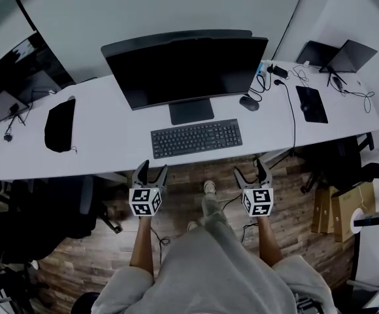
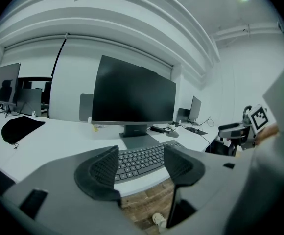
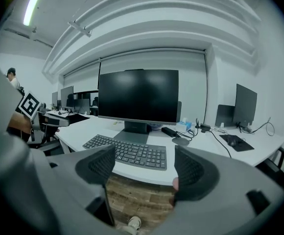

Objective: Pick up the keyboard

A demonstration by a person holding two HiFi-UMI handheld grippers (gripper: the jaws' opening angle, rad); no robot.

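Black pouch [image 1: 60, 125] sits at the left of the desk [image 1: 111, 113]. Your left gripper [image 1: 153, 169] hangs just off the near desk edge, jaws apart, gripping nothing. Keyboard [image 1: 197, 138] lies flat in front of the monitor [image 1: 185, 67] stand, beyond both grippers, untouched. Your right gripper [image 1: 250, 169] is likewise spread wide and empty, short of the edge. Mouse [image 1: 249, 103] is far-right of the keyboard.

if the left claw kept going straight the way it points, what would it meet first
The left claw looks set to meet the keyboard, just past the desk's near edge; depth is unclear.
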